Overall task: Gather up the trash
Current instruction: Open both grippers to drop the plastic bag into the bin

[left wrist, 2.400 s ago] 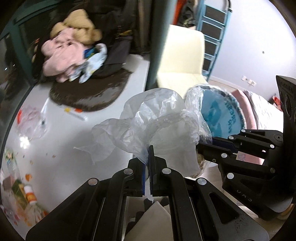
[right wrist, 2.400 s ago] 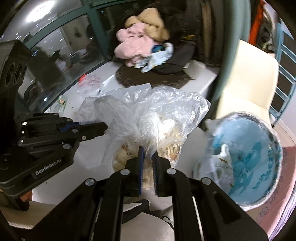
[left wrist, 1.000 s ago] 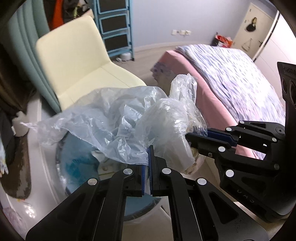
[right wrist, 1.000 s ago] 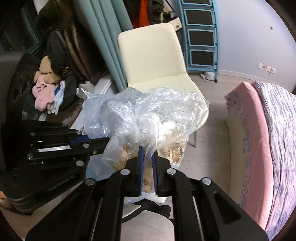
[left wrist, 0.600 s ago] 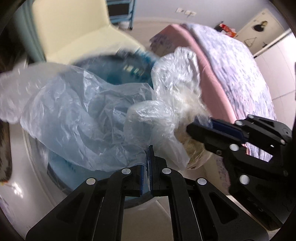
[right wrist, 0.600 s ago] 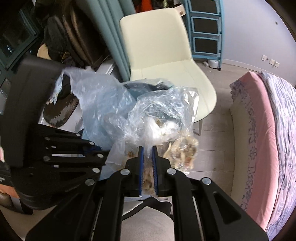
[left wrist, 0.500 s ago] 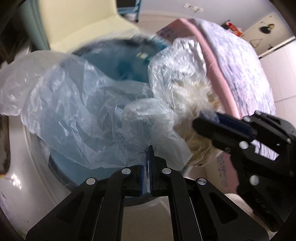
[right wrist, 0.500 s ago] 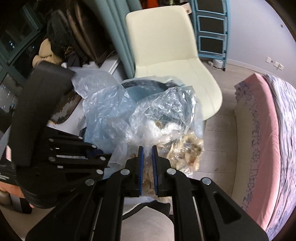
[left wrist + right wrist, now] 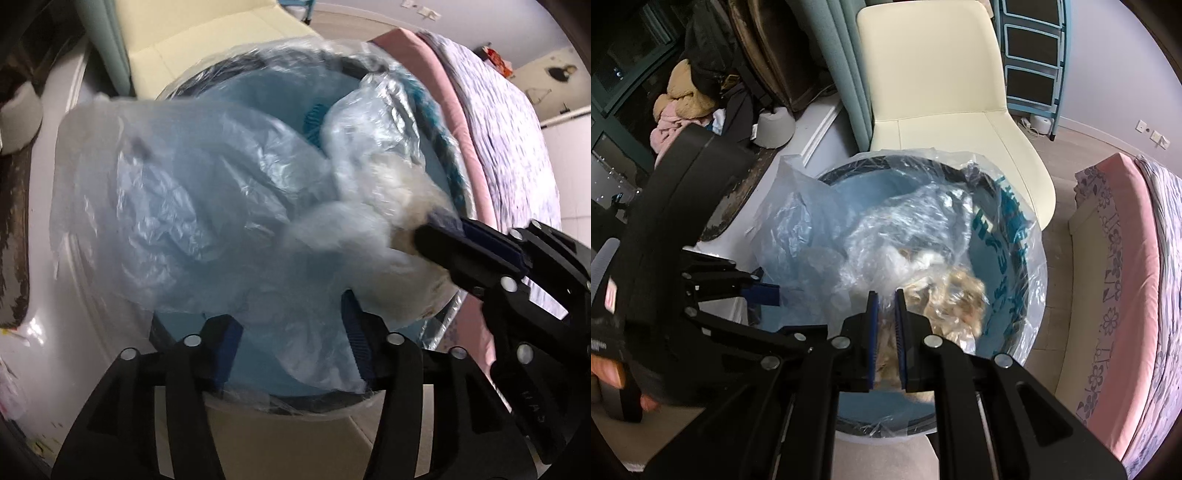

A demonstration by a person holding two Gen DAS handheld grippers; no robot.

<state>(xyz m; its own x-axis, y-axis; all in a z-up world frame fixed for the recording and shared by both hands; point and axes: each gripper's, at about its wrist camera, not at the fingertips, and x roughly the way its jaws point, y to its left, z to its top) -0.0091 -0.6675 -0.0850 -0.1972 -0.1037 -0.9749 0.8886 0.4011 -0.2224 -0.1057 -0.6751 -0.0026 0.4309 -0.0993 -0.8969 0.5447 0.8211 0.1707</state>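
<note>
A round bin (image 9: 1012, 229) lined with a blue bag stands below both grippers; its rim shows in the left wrist view (image 9: 258, 59) too. A crumpled clear plastic bag (image 9: 177, 206) hangs over the bin mouth, also seen in the right wrist view (image 9: 798, 229). My left gripper (image 9: 290, 321) is open, with the bag loose between its fingers. A second clear bag holding tan and white scraps (image 9: 945, 295) hangs inside the bin. My right gripper (image 9: 885, 299) is shut on this bag's neck; it appears in the left wrist view (image 9: 439, 232).
A cream chair (image 9: 942, 96) stands just behind the bin. A bed with a pink side (image 9: 1123, 295) lies to the right. A white ledge (image 9: 48, 302) with a dark mat and a pile of clothes (image 9: 679, 107) lies to the left.
Both grippers have swung from the ledge to above the bin and lowered the bags into it. My left gripper has opened and let go of the clear bag.
</note>
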